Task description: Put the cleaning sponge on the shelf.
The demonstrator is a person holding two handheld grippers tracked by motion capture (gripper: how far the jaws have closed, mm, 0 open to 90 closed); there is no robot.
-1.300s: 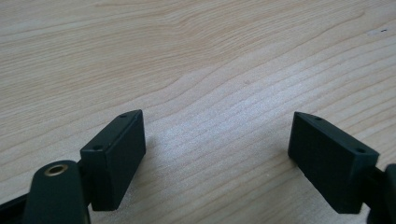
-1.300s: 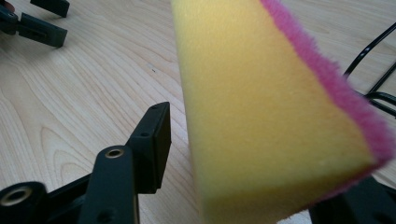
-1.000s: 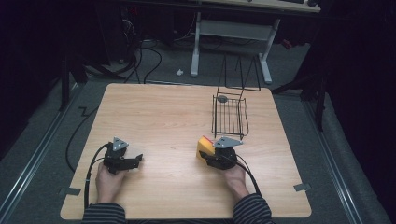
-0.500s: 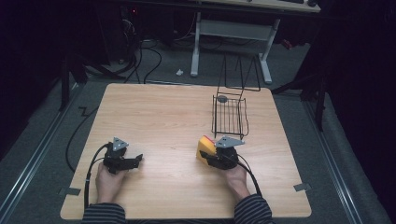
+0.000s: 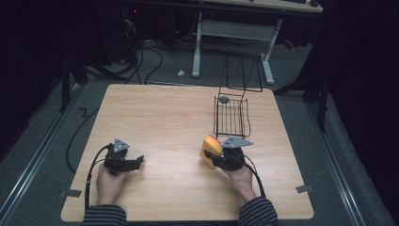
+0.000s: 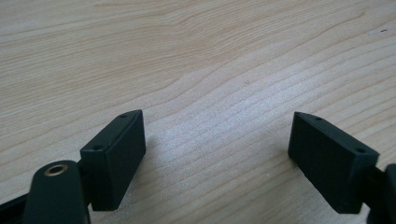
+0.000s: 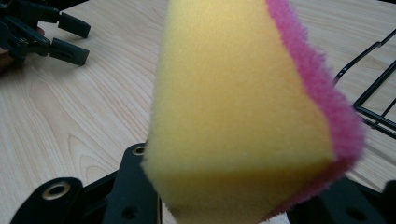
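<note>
A yellow sponge (image 5: 211, 148) with a pink scouring side is held just above the wooden table (image 5: 164, 117), and my right gripper (image 5: 214, 157) is shut on it. Seen close up in the right gripper view, the sponge (image 7: 243, 107) rises from between the two black jaws, yellow face toward the camera, pink layer on its right edge. My left gripper (image 5: 136, 162) rests at the front left of the table in a hand. Its jaws stand wide apart with bare wood between the fingertips (image 6: 116, 149).
A black wire basket (image 5: 231, 115) stands just behind the right gripper, its handle raised and a small grey round thing (image 5: 224, 100) at its far end. The basket's wires (image 7: 373, 88) lie right of the sponge. Cables trail off the table's left edge.
The sponge and right gripper have shifted only slightly. The left gripper has kept still.
</note>
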